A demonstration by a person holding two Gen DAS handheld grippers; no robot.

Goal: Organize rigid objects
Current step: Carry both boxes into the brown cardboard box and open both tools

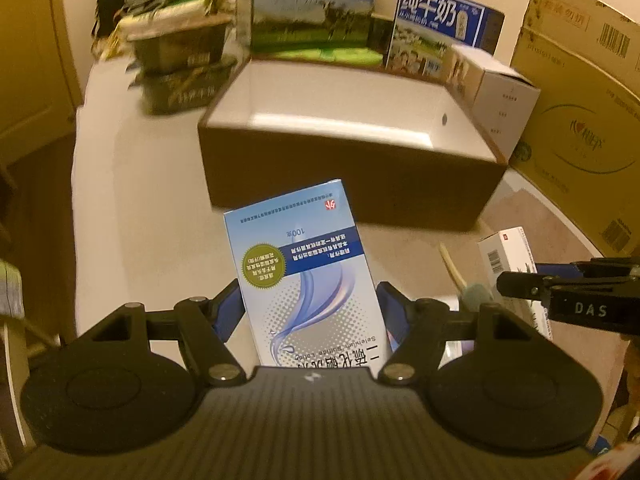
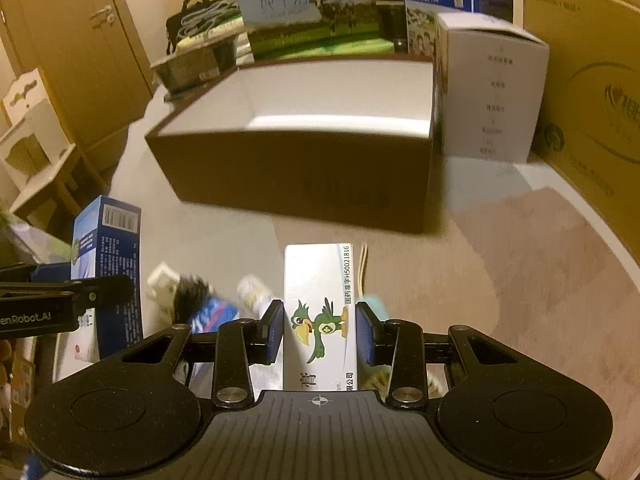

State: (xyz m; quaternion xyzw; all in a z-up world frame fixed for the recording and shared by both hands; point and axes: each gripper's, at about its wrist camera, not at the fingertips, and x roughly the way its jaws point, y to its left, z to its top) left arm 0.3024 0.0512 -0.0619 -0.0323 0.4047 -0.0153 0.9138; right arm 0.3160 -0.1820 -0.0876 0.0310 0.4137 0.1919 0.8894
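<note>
**Both hand-held grippers carry a carton in front of the open box**

The left hand-held gripper [image 1: 310, 312] is clamped on a blue lotion carton [image 1: 304, 268], its blue pads pressing the carton's two long sides; the carton stands up between them with its print upside down in the left wrist view. The right hand-held gripper [image 2: 320, 334] grips a narrow white carton with a green parrot [image 2: 318, 312], pads tight on both sides. Ahead of both grippers sits a brown box with a white, bare inside [image 1: 352, 160] on the pale desk [image 1: 152, 200]. Beyond it stand milk cartons [image 1: 312, 8]. Between the two grippers, low on the desk, lies a blurred clutter of small items [image 2: 208, 304].
</note>
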